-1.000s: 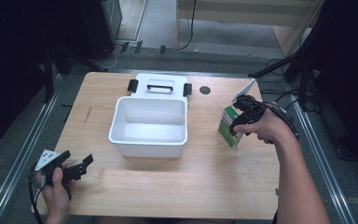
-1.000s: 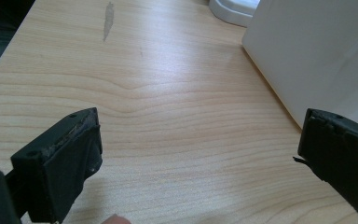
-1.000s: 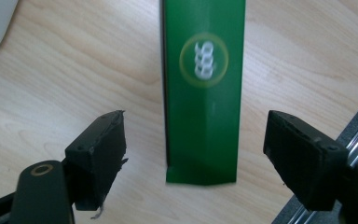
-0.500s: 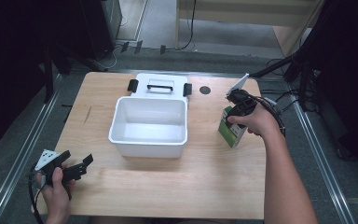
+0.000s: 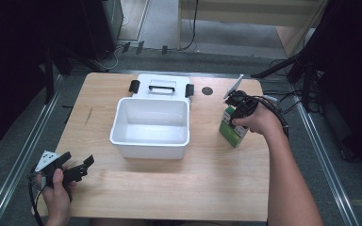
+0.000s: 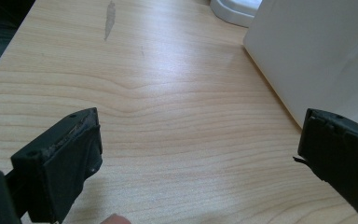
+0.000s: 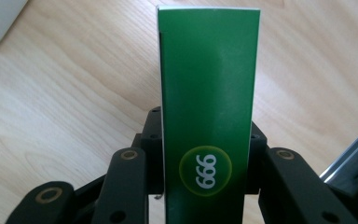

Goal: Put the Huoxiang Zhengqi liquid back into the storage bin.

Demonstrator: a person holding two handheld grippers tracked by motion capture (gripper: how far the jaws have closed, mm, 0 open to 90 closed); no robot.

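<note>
A green carton with a white "999" badge stands on the wooden table, right of a white bin. My right gripper comes down on it from above. Its jaws have just been closing, and the carton now sits pressed between the right gripper's pads. My left gripper rests low at the table's near left corner. The left gripper stands open over bare wood, with the bin's wall to the right of its jaws.
The bin's white lid with black clasps lies flat behind the bin. A small dark disc sits near the far edge. Metal rails run along both sides of the table, and cables trail off at the right.
The right hand has shifted slightly over the carton and its jaws have closed on it. The left hand and the bin are where they were.
</note>
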